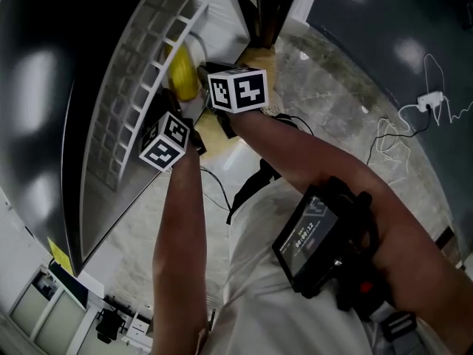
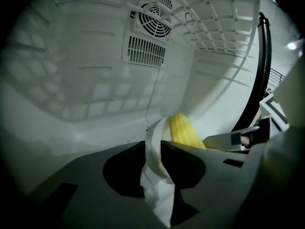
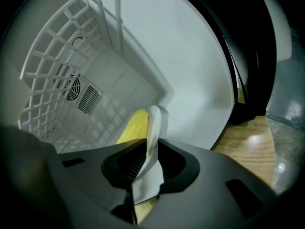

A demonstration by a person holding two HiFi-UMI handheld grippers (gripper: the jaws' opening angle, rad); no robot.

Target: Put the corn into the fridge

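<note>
Your head camera looks steeply down over both forearms from well above, with the open fridge (image 1: 222, 21) at upper left and the floor (image 1: 347, 95) at right. The camera on your left gripper (image 2: 157, 161) sits just behind its jaws and faces the fridge's back wall, fan vent (image 2: 155, 20) high up, while the one on your right gripper (image 3: 147, 166) looks in tilted from nearer the door edge. All three views share the corn (image 1: 182, 72); the two gripper views also share, very close, the white plate (image 2: 153, 147), the vent and the wire shelf (image 3: 52, 56).
</note>
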